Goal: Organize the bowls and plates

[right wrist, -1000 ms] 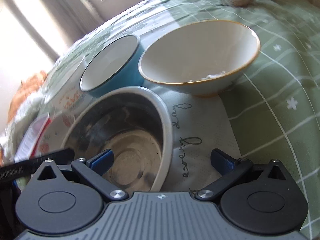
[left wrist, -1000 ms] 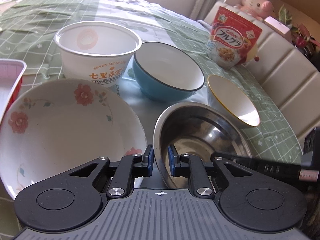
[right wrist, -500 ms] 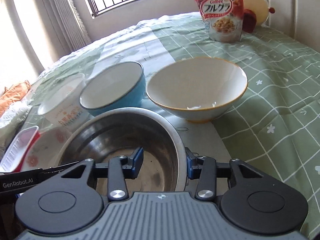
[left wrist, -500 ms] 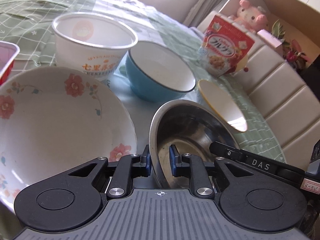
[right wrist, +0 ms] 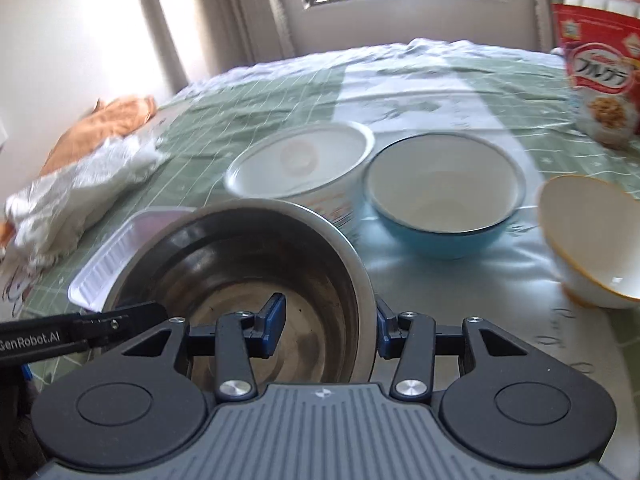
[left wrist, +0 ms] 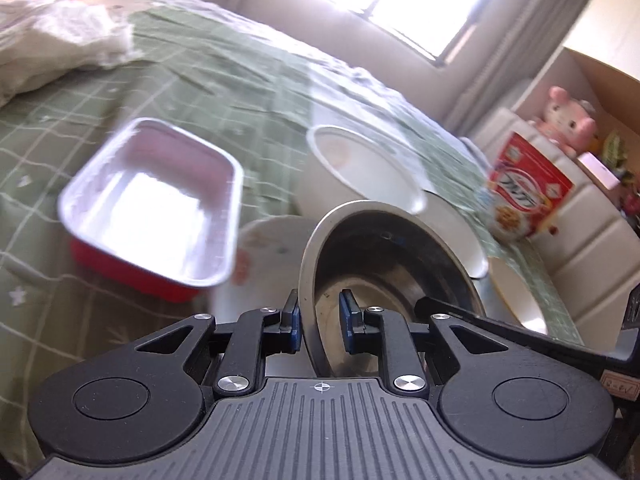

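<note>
The left gripper (left wrist: 319, 322) is clenched on the near rim of the steel bowl (left wrist: 384, 264), one pad inside and one outside the wall. The right gripper (right wrist: 328, 326) straddles the opposite rim of that same bowl (right wrist: 248, 280); its outer pad touches the wall, while its inner pad seems to stand off it, so whether it truly grips cannot be told.

The bowl looks raised and tilted between the two claws. With thin, slick metal pinched only at the rim, it could pivot or slip out if the hands pull apart or twist unevenly, and it could knock the crockery just ahead.

Just beyond the left claw, under the steel bowl, lies a floral plate (left wrist: 266, 248), and to its left a red tray (left wrist: 156, 204) with a white inside. Ahead of the right claw stand a white paper bowl (right wrist: 304, 160) and a blue bowl (right wrist: 442, 196); to its right leans a yellow-rimmed bowl (right wrist: 588, 240). All appear empty, as does the steel bowl. A cereal bag (right wrist: 598, 76) stands farther off
</note>
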Demonstrator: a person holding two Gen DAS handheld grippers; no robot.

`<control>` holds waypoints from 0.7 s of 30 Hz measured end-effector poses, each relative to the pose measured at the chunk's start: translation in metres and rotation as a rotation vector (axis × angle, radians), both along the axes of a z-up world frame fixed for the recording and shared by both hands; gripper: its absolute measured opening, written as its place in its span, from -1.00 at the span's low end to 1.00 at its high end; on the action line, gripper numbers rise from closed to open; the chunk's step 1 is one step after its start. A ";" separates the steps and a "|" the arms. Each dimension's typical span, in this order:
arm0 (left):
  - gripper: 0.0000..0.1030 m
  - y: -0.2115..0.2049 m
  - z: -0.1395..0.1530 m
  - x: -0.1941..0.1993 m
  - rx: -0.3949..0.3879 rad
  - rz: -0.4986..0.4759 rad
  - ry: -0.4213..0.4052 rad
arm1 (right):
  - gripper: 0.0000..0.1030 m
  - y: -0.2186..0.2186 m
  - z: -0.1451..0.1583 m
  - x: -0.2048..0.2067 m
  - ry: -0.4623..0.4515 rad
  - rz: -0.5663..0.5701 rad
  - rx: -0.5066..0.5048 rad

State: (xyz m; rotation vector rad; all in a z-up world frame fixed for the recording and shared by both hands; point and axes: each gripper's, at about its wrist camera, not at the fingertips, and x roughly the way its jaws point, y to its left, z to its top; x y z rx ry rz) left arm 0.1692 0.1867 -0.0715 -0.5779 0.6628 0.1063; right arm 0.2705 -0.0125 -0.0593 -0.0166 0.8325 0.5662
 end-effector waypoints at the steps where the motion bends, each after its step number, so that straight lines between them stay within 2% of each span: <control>1: -0.60 0.004 -0.003 -0.001 0.010 0.015 0.006 | -0.12 0.006 -0.005 0.001 0.007 0.008 -0.012; 5: -0.59 0.012 -0.017 0.005 0.009 0.040 0.053 | -0.13 0.015 -0.013 -0.001 -0.011 0.019 -0.027; 9: -0.60 0.017 -0.019 0.000 0.003 0.039 0.044 | -0.13 0.014 -0.011 -0.001 -0.034 0.009 -0.028; 12: -0.59 0.016 -0.013 -0.007 0.066 0.055 0.033 | -0.13 0.009 -0.009 0.000 -0.043 -0.011 -0.015; 15: -0.59 0.017 -0.010 -0.011 0.091 0.066 0.043 | -0.13 0.001 -0.006 -0.001 -0.051 -0.038 0.001; 17: -0.43 0.020 -0.012 -0.013 0.101 0.074 0.063 | -0.11 -0.004 -0.005 0.000 -0.053 -0.056 0.012; 21: -0.23 0.027 -0.020 -0.012 0.051 0.099 0.090 | -0.05 -0.014 -0.009 0.007 -0.008 -0.086 0.032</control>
